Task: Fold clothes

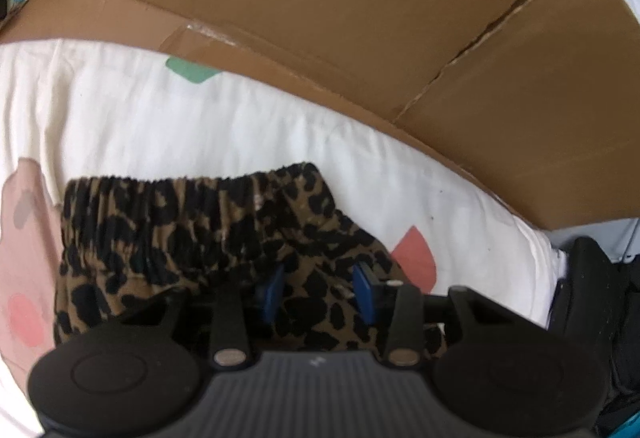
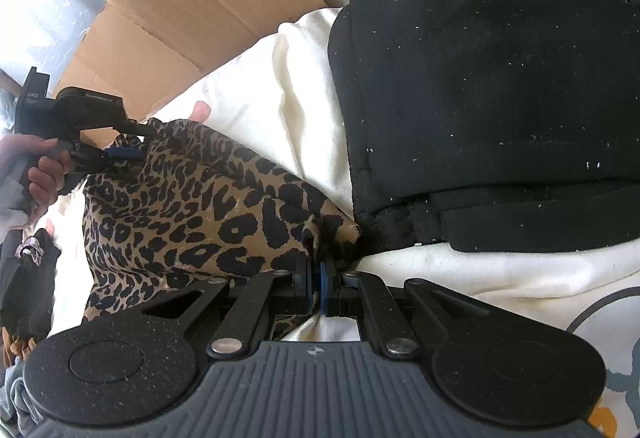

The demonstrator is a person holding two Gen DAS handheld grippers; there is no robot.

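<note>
One leopard-print garment (image 2: 192,206): right gripper (image 2: 317,278) pinches its corner, left gripper (image 1: 320,286) fingers spread over it.

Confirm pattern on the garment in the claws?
Leopard print, black spots on tan, on the garment; clearest in the right wrist view.

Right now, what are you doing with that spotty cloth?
A person is folding a leopard garment on a white sheet, holding a gripper in each hand. The right gripper has its jaws pinched shut on one corner of it, next to a black garment. The left gripper hangs over the other end with its jaws open, near the gathered waistband. A cardboard box stands behind the sheet.
</note>
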